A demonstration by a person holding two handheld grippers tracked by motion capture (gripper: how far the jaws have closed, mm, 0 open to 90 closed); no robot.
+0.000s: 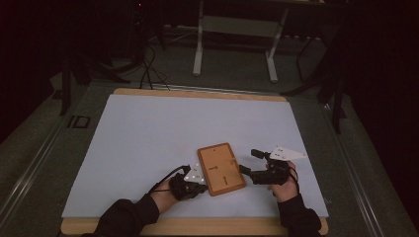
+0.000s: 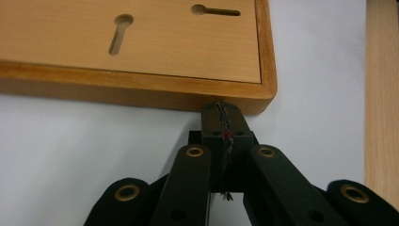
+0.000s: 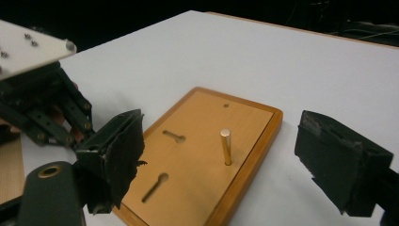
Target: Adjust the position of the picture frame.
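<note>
Nearest the lens in the left gripper view, the left tool (image 2: 222, 117) has its black jaws pressed flat together with nothing between them, their tip right against the raised rim of the wooden board (image 2: 141, 47), near one of its corners; whether it actually touches the wood I cannot tell. The board lies flat on the white sheet (image 1: 148, 138) that covers the counter (image 1: 197, 93), near the person's edge and a little right of the middle. Its sunken face has two keyhole slots (image 3: 174, 136) cut in it, one small round hole by the far end, and a short brass peg (image 3: 226, 147) standing upright.

In the right gripper view the right tool (image 3: 219, 165) has its jaws wide apart, one on each side of the board and peg, holding nothing. From the high view the left tool (image 1: 203, 187) sits at the board's left side and the right tool (image 1: 249, 163) at its right side, each gripped in a dark-sleeved hand. Beyond the counter stand the grey legs of a frame (image 1: 232, 44) on a dark floor.
</note>
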